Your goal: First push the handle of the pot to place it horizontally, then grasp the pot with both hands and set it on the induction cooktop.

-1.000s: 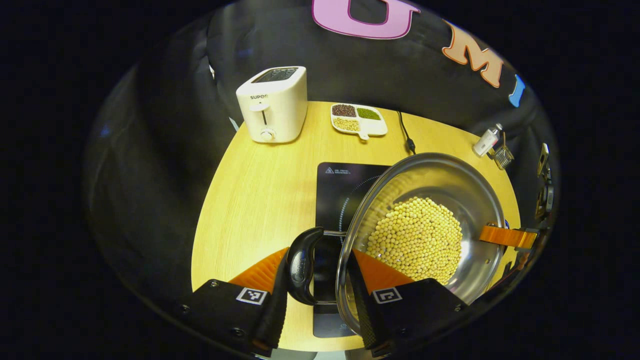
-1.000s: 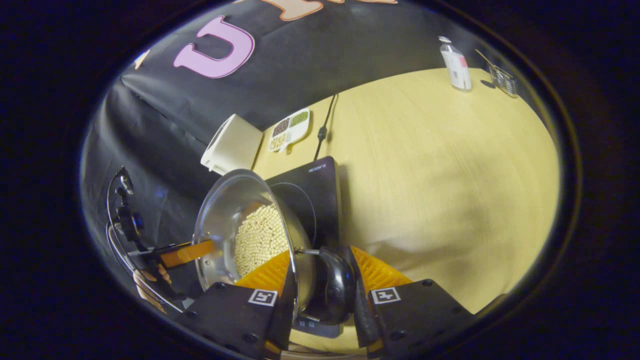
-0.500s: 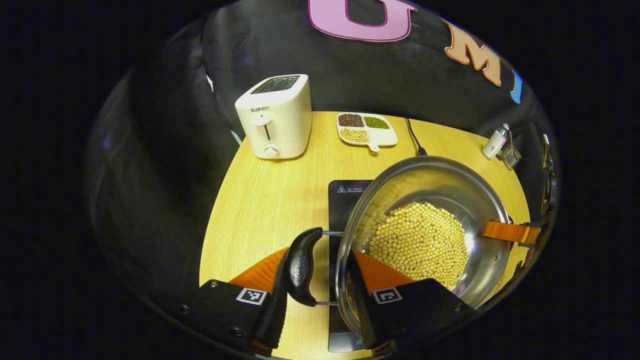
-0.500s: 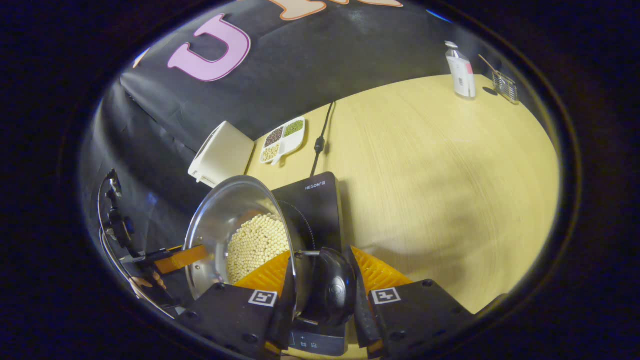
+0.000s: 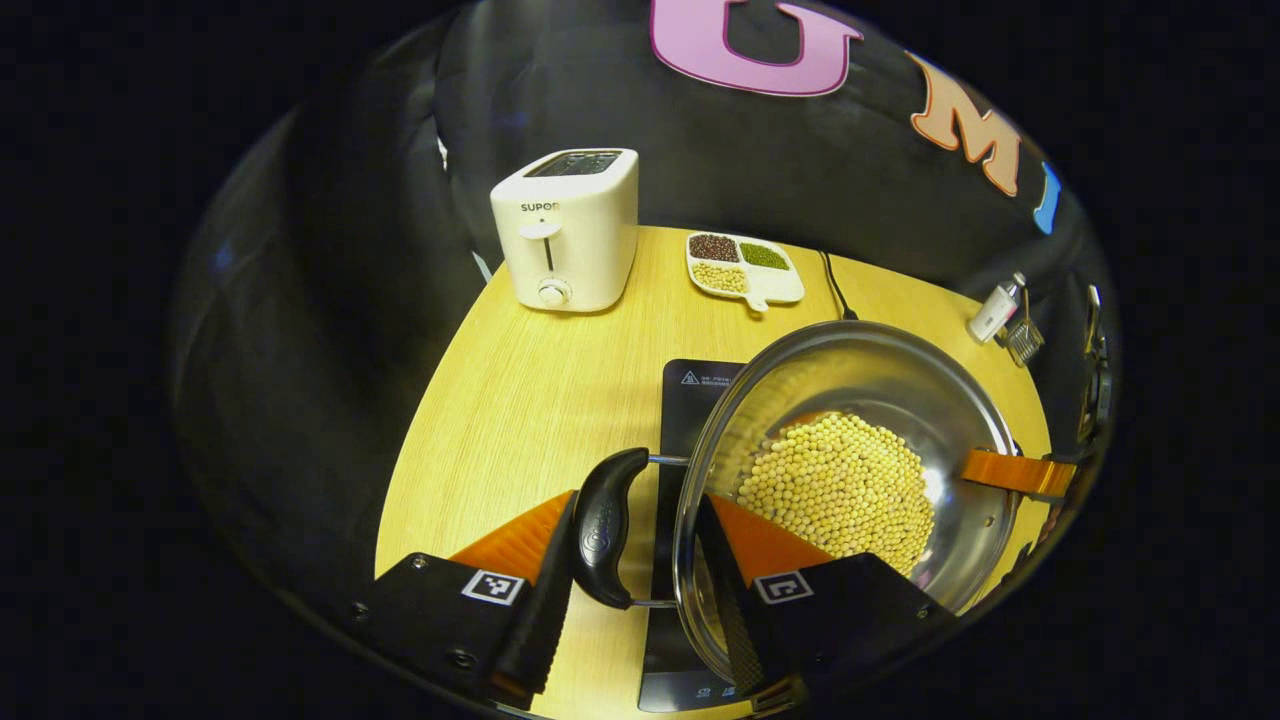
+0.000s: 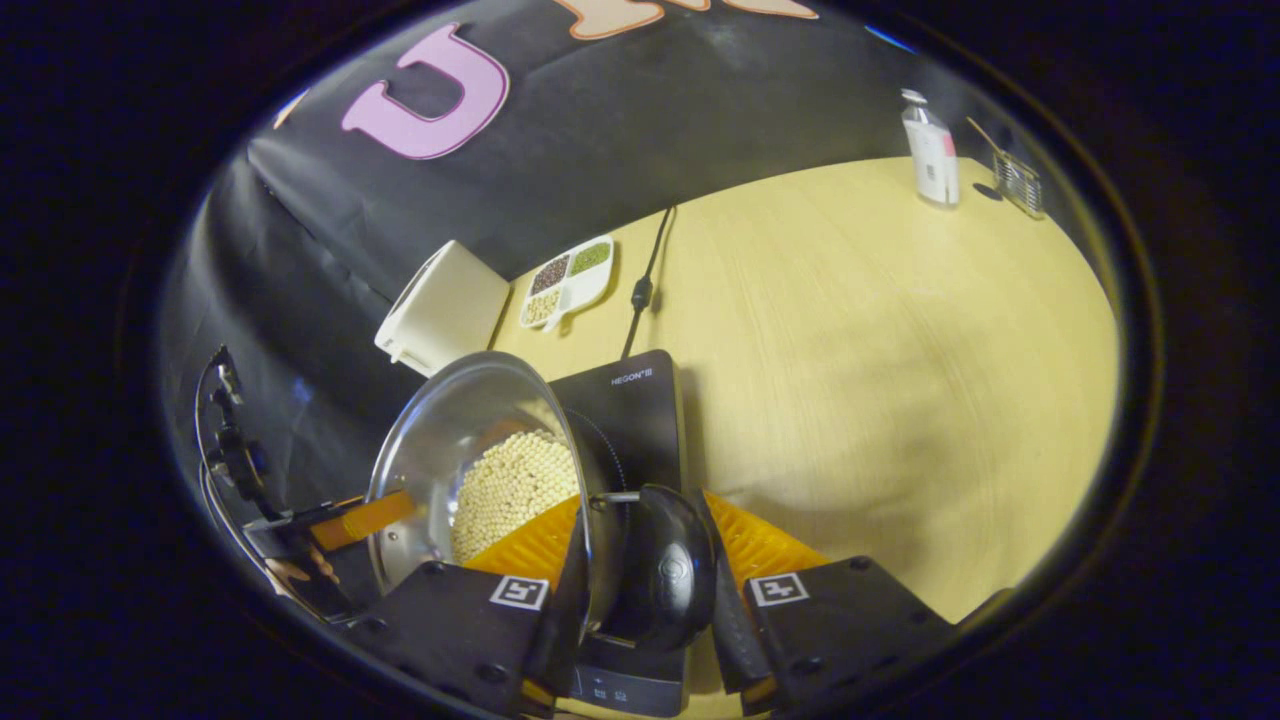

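Observation:
A steel pot [image 5: 850,365] half full of soybeans [image 5: 840,485] hangs between both grippers over the black induction cooktop [image 5: 692,400]. My left gripper [image 5: 635,595] is shut on the pot's black side handle [image 5: 603,525] and the rim beside it. My right gripper [image 6: 645,610] is shut on the opposite black handle [image 6: 668,580]. The right gripper's orange finger [image 5: 1015,472] reaches in at the pot's far rim, and the left gripper's orange finger [image 6: 365,515] shows beyond the pot [image 6: 440,440]. I cannot tell whether the pot's base touches the cooktop [image 6: 630,400].
On the round wooden table [image 5: 520,400], a white toaster [image 5: 567,230] stands at the back left. A divided dish of beans [image 5: 745,268] and the cooktop's cord [image 5: 835,290] lie behind the pot. A small bottle [image 5: 995,310] and wire holder [image 5: 1022,340] sit far right.
Both grippers have kept their hold and shifted the pot slightly over the cooktop. The cooktop's front control strip has come into sight under the pot.

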Tool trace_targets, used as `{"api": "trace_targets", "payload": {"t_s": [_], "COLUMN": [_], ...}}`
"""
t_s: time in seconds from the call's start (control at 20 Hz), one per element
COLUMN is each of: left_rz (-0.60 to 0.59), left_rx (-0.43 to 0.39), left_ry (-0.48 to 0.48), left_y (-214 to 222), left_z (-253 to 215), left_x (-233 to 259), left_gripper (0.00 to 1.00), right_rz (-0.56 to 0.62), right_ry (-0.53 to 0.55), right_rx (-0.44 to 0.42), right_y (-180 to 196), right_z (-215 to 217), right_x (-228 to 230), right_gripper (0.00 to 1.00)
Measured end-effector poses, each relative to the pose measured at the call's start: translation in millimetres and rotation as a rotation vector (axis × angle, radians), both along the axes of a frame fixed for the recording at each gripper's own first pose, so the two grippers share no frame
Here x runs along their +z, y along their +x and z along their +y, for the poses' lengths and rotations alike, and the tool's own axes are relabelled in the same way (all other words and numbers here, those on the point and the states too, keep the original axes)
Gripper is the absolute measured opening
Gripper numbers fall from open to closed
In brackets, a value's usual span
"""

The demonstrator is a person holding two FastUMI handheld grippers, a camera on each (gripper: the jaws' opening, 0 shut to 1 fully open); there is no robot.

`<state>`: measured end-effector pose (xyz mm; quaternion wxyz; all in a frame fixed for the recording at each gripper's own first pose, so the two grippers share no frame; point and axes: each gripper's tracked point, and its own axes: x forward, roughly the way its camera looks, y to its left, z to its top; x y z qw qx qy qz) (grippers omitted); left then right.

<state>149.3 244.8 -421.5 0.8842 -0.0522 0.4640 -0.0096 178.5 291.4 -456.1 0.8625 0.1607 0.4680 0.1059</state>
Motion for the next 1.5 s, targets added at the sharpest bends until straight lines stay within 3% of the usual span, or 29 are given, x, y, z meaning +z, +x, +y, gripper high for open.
{"api": "trace_targets", "payload": {"t_s": [0.1,0.15,0.2,0.25,0.3,0.55,0.6,0.65,0.7,0.75,1.0,1.35,1.4,1.5], "left_rz": [0.002,-0.003,-0.013,-0.028,-0.045,-0.172,-0.189,-0.202,-0.215,-0.231,-0.352,-0.61,-0.635,-0.701], "left_rx": [0.039,0.056,0.08,0.096,0.112,0.111,0.104,0.093,0.079,0.061,-0.021,-0.027,-0.032,-0.033], "left_ry": [-0.033,-0.05,-0.064,-0.085,-0.101,-0.043,-0.028,-0.02,-0.01,0.003,0.053,0.003,0.001,0.008], "left_y": [-7,-10,-16,-18,-23,-38,-41,-43,-45,-44,-44,-54,-58,-68], "left_z": [-2,-2,-2,-5,-6,-5,-8,-15,-21,-30,-91,-201,-217,-246], "left_x": [-2,-1,2,2,8,53,61,69,78,86,142,261,276,308], "left_gripper": [0.7,0.72,0.79,1.0,1.0,0.98,0.98,0.98,0.98,0.98,0.98,0.96,0.96,0.96], "right_rz": [-0.011,-0.033,-0.059,-0.088,-0.113,-0.227,-0.244,-0.262,-0.284,-0.306,-0.442,-0.646,-0.681,-0.75], "right_ry": [0.01,0.007,-0.016,-0.028,-0.03,-0.086,-0.088,-0.091,-0.101,-0.114,-0.175,-0.204,-0.199,-0.209], "right_rx": [-0.016,-0.032,-0.067,-0.091,-0.111,-0.195,-0.214,-0.23,-0.248,-0.263,-0.278,-0.263,-0.259,-0.236], "right_y": [-5,-6,-4,-4,-8,-39,-45,-50,-55,-60,-78,-88,-91,-96], "right_z": [-6,-12,-24,-34,-44,-90,-99,-109,-119,-129,-178,-246,-255,-273], "right_x": [6,12,17,22,33,86,97,108,119,129,195,307,325,358], "right_gripper": [0.5,0.57,0.69,0.84,0.99,0.93,1.0,0.93,1.0,1.0,1.0,1.0,0.92,0.92]}}
